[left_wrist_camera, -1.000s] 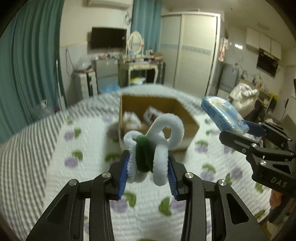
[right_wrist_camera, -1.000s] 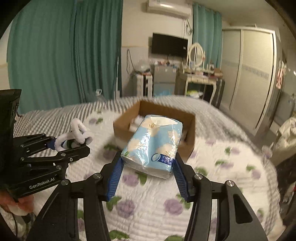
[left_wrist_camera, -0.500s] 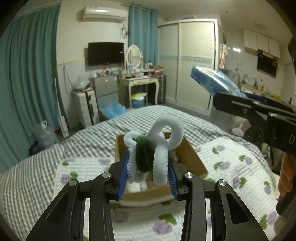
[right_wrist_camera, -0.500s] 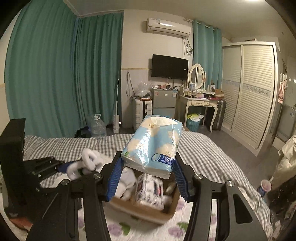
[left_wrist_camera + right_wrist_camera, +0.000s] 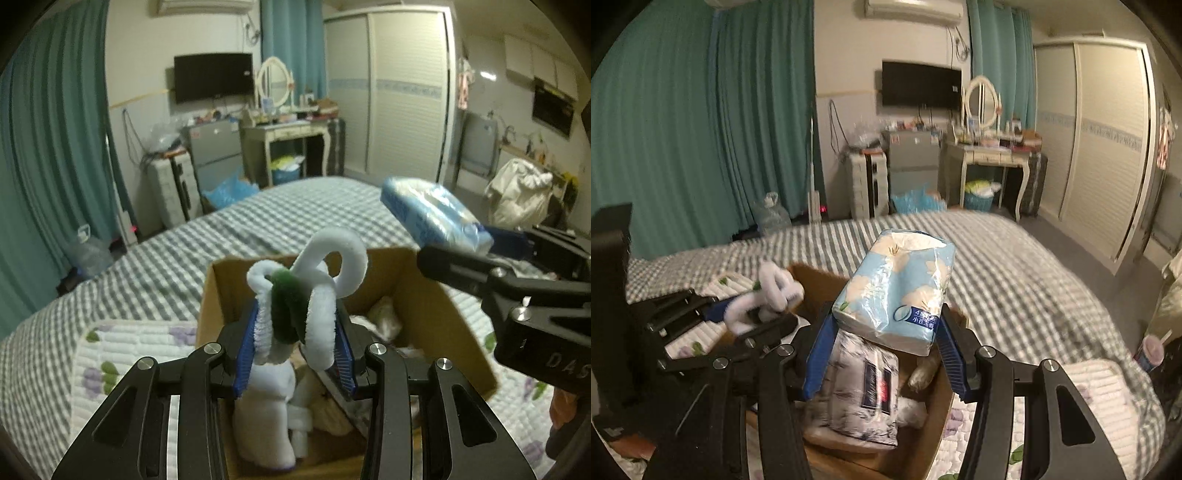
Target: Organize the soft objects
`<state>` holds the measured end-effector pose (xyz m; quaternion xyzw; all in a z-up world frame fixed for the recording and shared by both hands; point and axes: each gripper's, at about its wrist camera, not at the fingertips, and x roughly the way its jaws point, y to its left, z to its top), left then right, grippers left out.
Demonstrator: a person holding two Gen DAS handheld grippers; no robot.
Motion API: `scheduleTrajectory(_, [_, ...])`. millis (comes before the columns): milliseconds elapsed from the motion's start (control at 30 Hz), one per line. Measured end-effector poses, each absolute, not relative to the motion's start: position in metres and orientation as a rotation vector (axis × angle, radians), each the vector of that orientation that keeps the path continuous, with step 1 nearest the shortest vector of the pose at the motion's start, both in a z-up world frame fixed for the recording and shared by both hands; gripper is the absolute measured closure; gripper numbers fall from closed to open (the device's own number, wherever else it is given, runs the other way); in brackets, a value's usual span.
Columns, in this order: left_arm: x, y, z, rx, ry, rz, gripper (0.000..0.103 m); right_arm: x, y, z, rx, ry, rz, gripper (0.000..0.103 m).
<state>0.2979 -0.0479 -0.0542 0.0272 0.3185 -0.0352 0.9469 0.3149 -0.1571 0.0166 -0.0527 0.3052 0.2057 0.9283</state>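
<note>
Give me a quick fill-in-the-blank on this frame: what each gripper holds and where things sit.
1. The left gripper is shut on a bundle of white and ____ fuzzy wire.
2. The right gripper is shut on a blue pack of ____.
3. Both grippers are held over an open ____ box.
4. The box rests on the ____.

Missing words: green; tissues; cardboard; bed

cardboard box [image 5: 424, 302] on bed [image 5: 258, 218], packs [image 5: 857, 391] inside

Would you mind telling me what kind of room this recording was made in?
Most likely a bedroom in a small flat: a bed with checked bedding, a vanity table bearing an oval mirror, and a sliding-door wardrobe.
</note>
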Motion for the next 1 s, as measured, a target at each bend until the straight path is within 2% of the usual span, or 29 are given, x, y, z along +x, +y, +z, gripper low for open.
scheduleTrajectory(167, [0.305,-0.05,-0.067,0.068,0.681,-0.063,0.065,0.341,-0.165,-0.016,-0.085,0.696,0.411,0.05])
scheduleTrajectory(233, [0.306,-0.05,-0.068,0.064,0.681,-0.061,0.06,0.345,-0.167,-0.021,-0.073,0.7,0.413,0.05])
scheduleTrajectory(267, [0.306,-0.05,-0.068,0.063,0.673,-0.062,0.058,0.347,-0.169,-0.021,-0.068,0.698,0.412,0.046])
scheduleTrajectory(300, [0.306,-0.052,-0.067,0.068,0.67,-0.059,0.051,0.348,-0.171,-0.021,-0.054,0.7,0.411,0.036])
scheduleTrajectory(367, [0.302,-0.054,-0.063,0.077,0.655,-0.047,0.025,0.348,-0.176,-0.015,-0.029,0.687,0.397,0.02])
scheduleTrajectory(400, [0.298,-0.054,-0.059,0.075,0.641,-0.042,0.022,0.346,-0.178,-0.012,-0.023,0.679,0.395,0.02])
scheduleTrajectory(600, [0.268,-0.049,-0.013,0.057,0.59,-0.035,0.021,0.313,-0.188,0.037,-0.018,0.616,0.36,0.02])
scheduleTrajectory(833, [0.179,-0.047,0.094,0.054,0.396,-0.041,0.021,0.223,-0.197,0.145,-0.026,0.464,0.343,0.02])
scheduleTrajectory(900, [0.144,-0.045,0.125,0.05,0.327,-0.045,0.016,0.188,-0.199,0.178,-0.044,0.407,0.338,0.02])
scheduleTrajectory(933, [0.127,-0.045,0.137,0.049,0.29,-0.045,0.009,0.171,-0.198,0.193,-0.052,0.378,0.336,0.02])
scheduleTrajectory(967, [0.105,-0.044,0.15,0.049,0.236,-0.039,0.009,0.15,-0.198,0.208,-0.063,0.348,0.335,0.02])
scheduleTrajectory(1000, [0.09,-0.043,0.159,0.05,0.2,-0.035,0.009,0.133,-0.198,0.22,-0.071,0.322,0.332,0.014])
